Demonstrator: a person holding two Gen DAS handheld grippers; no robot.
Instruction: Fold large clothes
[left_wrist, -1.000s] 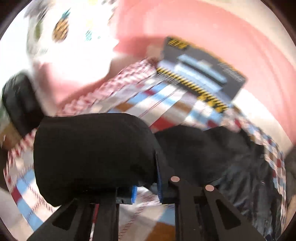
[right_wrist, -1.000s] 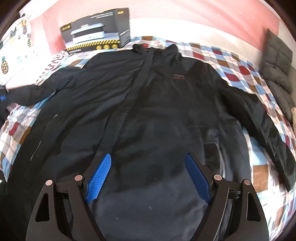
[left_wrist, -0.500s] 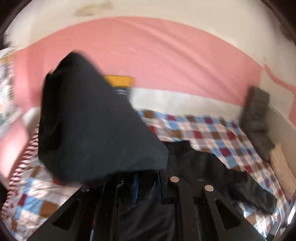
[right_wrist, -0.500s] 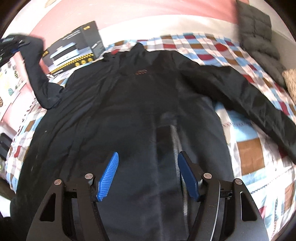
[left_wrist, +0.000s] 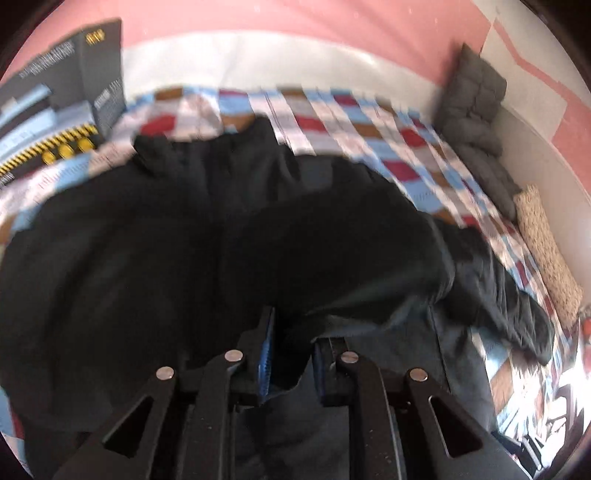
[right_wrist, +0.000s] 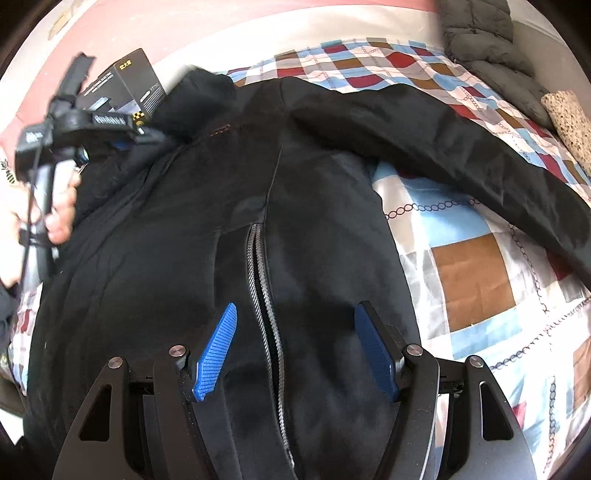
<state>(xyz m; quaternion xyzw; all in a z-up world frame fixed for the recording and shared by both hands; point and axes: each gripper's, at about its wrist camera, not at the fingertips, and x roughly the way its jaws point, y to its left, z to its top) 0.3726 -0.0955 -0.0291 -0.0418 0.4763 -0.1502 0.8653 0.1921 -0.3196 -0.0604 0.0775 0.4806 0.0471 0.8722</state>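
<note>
A large black zip jacket (right_wrist: 295, 206) lies front up on a checked bedspread (right_wrist: 476, 273). Its right sleeve (right_wrist: 461, 151) stretches out toward the right edge. My left gripper (left_wrist: 291, 347) is shut on the jacket's left sleeve (left_wrist: 332, 251) and holds it over the jacket's chest; the gripper also shows in the right wrist view (right_wrist: 77, 122) at the upper left. My right gripper (right_wrist: 295, 350) is open and empty, hovering over the lower zip (right_wrist: 266, 295).
A black printed box (left_wrist: 55, 118) stands at the bed's head on the left. A grey quilted garment (left_wrist: 476, 110) and a speckled cushion (left_wrist: 546, 254) lie along the right wall. The wall behind is pink.
My left gripper has swung the sleeve up from the left side of the bed and brought it over the jacket's body. My right gripper has shifted to the right, over the zip.
</note>
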